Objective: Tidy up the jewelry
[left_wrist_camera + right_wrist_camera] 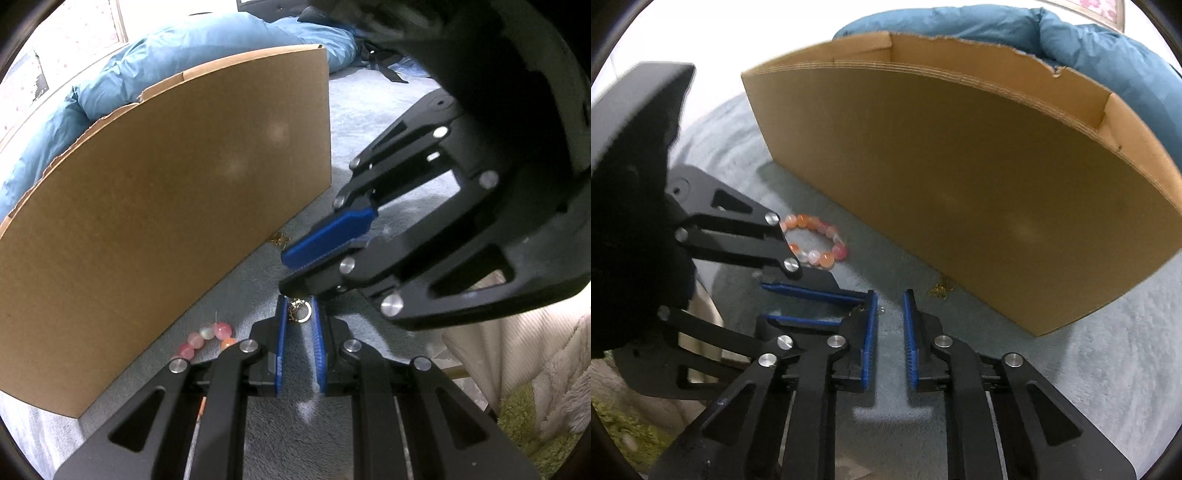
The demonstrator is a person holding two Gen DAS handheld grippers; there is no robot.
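Left wrist view first: a big cardboard box (166,184) is seen standing on the soft grey-blue surface (369,110), ahead and to the left of the left gripper (298,301). Blue bedding (184,48) is piled behind it. From the upper right the right gripper (291,269) is angled in, its tips brought just above the left one's. The left gripper's blue pads are drawn close together, and a small silvery trinket with a ring (300,311) is pinched right at their tips. A bracelet of pink and orange beads (207,338) is left lying near the gripper's left linkage, by the foot of the box. Further ahead, a tiny gold piece (279,240) is tucked against the box's bottom edge.

Over to the right wrist view: the box (960,184) is now found ahead and to the right of the right gripper (889,295). Its pads are held slightly apart, with nothing made out between them. The left gripper (862,304) is pushed in from the left, its tips touching the right gripper's left finger. The bracelet (816,242) is spotted ahead-left, the gold piece (940,290) just ahead-right.
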